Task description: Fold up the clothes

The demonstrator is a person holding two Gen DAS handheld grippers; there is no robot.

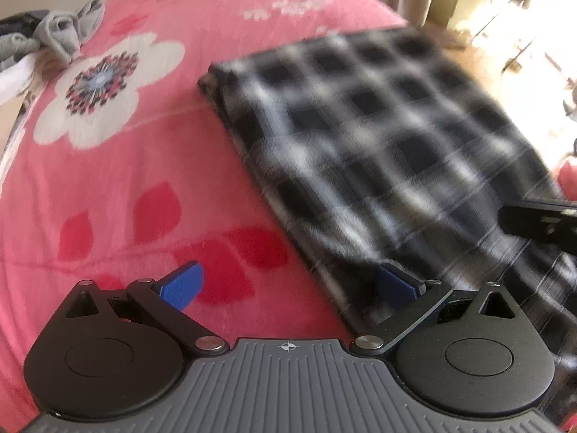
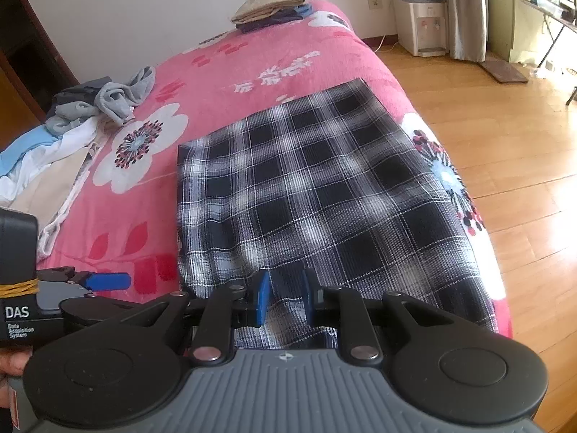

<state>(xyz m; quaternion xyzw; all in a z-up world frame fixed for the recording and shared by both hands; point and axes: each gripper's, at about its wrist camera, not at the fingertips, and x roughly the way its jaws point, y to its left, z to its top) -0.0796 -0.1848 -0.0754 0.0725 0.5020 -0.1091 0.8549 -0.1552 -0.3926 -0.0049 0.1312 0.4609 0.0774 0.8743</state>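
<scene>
Two grippers work at the near edge of a black-and-white checked garment (image 1: pixel 378 144) that lies flat and already folded into a long rectangle on a pink flowered bed (image 1: pixel 126 187).

From the left wrist, the left gripper (image 1: pixel 288 285) has its jaws spread wide. One blue finger hangs over the bare blanket; the other sits at the garment's near left edge, and whether it touches the cloth I cannot tell. Nothing is pinched. A heap of grey and white clothes (image 1: pixel 47 43) lies well apart at the far left.

From the right wrist, the right gripper (image 2: pixel 285 299) has its jaws narrowed onto a raised tuck of the checked garment (image 2: pixel 317 187) at its near hem, apparently pinching it. A folded stack (image 2: pixel 274 7) rests at the far end of the bed (image 2: pixel 252 57).

The step in hand looks like taking the near hem for the next fold. Next, the left jaws need to close on their corner, then both hands lift together and carry the hem to the far edge.
</scene>
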